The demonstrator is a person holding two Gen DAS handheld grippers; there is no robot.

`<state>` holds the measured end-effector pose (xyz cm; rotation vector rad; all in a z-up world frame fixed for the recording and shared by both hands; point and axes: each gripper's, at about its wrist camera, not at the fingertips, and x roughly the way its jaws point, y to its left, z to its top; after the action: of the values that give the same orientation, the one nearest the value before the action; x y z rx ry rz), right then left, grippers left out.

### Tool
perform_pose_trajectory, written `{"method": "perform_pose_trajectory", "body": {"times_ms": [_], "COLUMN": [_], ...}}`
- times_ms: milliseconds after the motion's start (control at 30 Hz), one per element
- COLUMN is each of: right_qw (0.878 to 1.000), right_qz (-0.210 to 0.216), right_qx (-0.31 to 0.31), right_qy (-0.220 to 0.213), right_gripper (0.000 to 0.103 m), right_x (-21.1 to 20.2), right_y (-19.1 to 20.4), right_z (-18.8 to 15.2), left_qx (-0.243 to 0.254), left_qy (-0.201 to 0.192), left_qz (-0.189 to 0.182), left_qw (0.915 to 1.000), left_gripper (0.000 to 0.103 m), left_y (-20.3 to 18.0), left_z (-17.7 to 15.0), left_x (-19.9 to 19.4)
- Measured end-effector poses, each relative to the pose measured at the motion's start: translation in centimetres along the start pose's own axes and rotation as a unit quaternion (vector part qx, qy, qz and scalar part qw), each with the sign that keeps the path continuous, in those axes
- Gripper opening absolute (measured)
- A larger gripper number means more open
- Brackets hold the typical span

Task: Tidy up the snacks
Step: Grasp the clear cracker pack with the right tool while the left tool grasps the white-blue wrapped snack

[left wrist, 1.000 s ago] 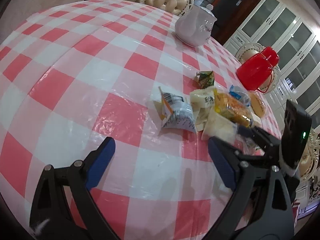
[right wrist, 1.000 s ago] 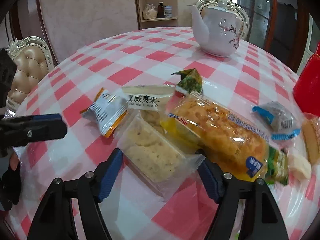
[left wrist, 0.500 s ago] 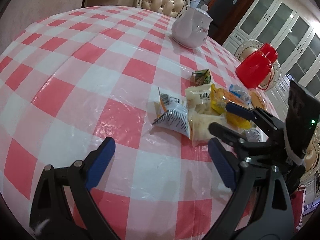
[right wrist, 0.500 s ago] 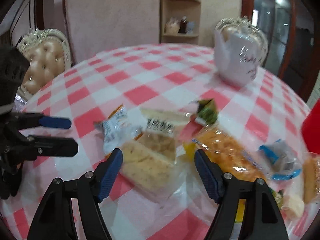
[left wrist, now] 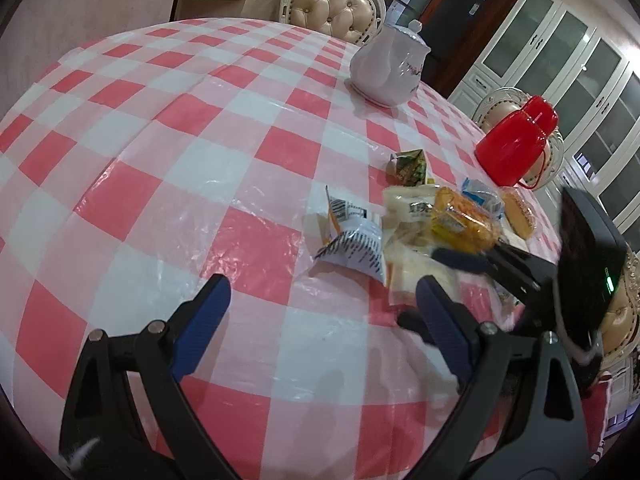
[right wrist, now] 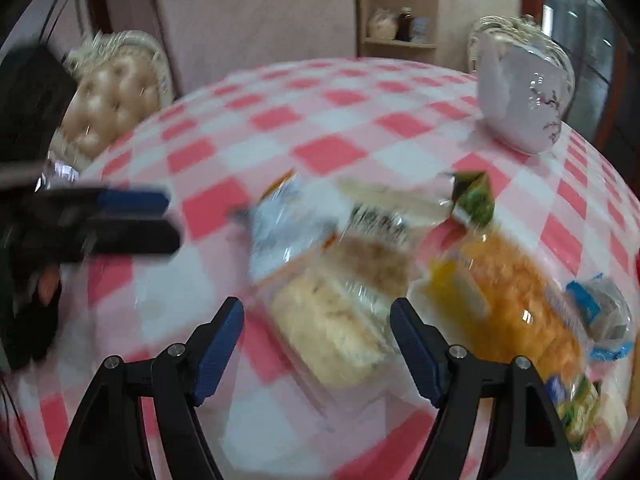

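Note:
A heap of snack packets lies on the red-and-white checked table (left wrist: pixel 160 160): a white-and-orange sachet (left wrist: pixel 352 236), a clear pale cake packet (right wrist: pixel 332 332), an orange-yellow bread packet (left wrist: pixel 460 220), a green triangular packet (left wrist: pixel 410 166), a blue-white sachet (right wrist: pixel 608 316). My left gripper (left wrist: pixel 320 312) is open and empty, left of the heap. My right gripper (right wrist: pixel 316 344) is open just before the pale cake packet, touching nothing; it also shows in the left wrist view (left wrist: pixel 460 260). The right wrist view is blurred.
A white teapot (left wrist: pixel 386 70) stands at the far side of the table. A red thermos jug (left wrist: pixel 514 146) stands beyond the heap near the table edge. Padded chairs (left wrist: pixel 336 12) surround the table. A round bun packet (left wrist: pixel 520 214) lies by the jug.
My right gripper has moved in and down toward the pale cake packet. My left gripper has drawn slightly nearer to the heap. Both stay open.

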<state>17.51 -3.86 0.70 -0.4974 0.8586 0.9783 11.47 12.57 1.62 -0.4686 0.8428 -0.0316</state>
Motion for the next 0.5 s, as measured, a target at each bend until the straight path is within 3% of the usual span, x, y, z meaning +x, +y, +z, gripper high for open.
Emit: {"method": "perform_pose_trajectory", "body": {"times_ms": [33,267,333,500], "right_qw": [1.000,0.998,0.997,0.988], "right_qz": [0.002,-0.044,-0.059,-0.107], "right_qx": [0.002,0.038,0.052,0.111], "right_qy": [0.003,-0.012,-0.018,-0.017], "right_gripper": [0.066,0.063,0.037,0.037], "right_x": [-0.3,-0.4,-1.2,-3.3], "right_y": [0.2,1.1,1.7,3.0], "right_z": [-0.4,-0.9,-1.6,-4.3], "left_qx": [0.000,0.050,0.060,0.082], "left_qy": [0.000,-0.004,0.004,0.027], "left_qz": [0.002,0.034,0.045,0.072], "left_qw": [1.0000,0.9981,0.9972,0.9937], "left_gripper": [0.095,0.095,0.095,0.095], "left_y": [0.0,-2.1,-2.6,-4.3], "left_z": [0.0,0.2,0.4,0.9], "left_x": [0.0,1.0,1.7,4.7]}}
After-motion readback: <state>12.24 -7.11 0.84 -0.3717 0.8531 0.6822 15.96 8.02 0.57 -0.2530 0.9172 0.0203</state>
